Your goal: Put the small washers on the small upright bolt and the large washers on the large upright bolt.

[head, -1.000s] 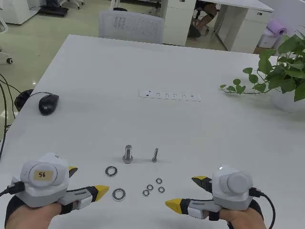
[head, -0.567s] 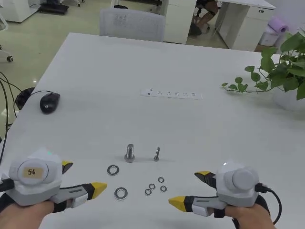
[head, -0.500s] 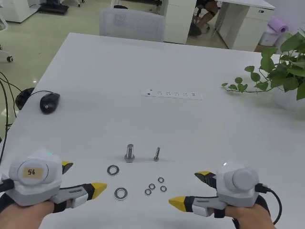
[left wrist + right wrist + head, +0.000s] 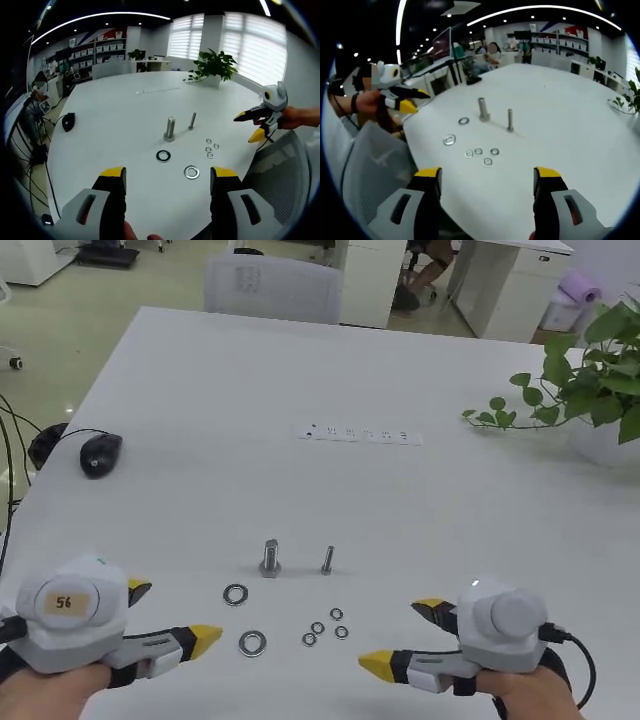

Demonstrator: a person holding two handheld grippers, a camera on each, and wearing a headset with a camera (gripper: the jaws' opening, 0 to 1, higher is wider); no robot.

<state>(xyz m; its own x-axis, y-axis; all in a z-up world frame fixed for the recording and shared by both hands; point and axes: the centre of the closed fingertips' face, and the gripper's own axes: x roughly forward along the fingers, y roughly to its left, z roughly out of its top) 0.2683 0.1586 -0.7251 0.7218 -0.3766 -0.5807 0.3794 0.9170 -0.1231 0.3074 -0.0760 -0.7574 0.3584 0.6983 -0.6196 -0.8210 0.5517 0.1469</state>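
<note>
Head view, white table [image 4: 300, 370]. The large bolt [image 4: 269, 558] stands upright on its head near the front edge. The small bolt [image 4: 327, 560] stands upright just to its right, apart from it. Both shanks are bare.

Large washers [image 4: 236, 594]: two, flat on the table. One lies in front of the large bolt and slightly left; the other lies nearer the person, between the two grippers.

Small washers [image 4: 336, 614]: four, flat, in a loose cluster in front of the small bolt and right of the nearer large washer. They appear separate from one another, though at this size a touching pair cannot be ruled out.

The left gripper [image 4: 175, 613] is held at the near left. Its yellow-tipped jaws are spread wide, nothing is between them, and they point toward the washers. The right gripper [image 4: 398, 635] is held at the near right, its jaws likewise spread with nothing held, pointing left toward the small washers. Each gripper view shows its own two jaws well apart, with bolts and washers on the table ahead and the other gripper off to the side.

Also on the table: a black mouse [image 4: 99, 453] with its cable at the left, a white power strip [image 4: 358, 435] at the centre, and a potted plant [image 4: 590, 360] at the far right. A grey chair [image 4: 270, 290] stands at the far edge.
</note>
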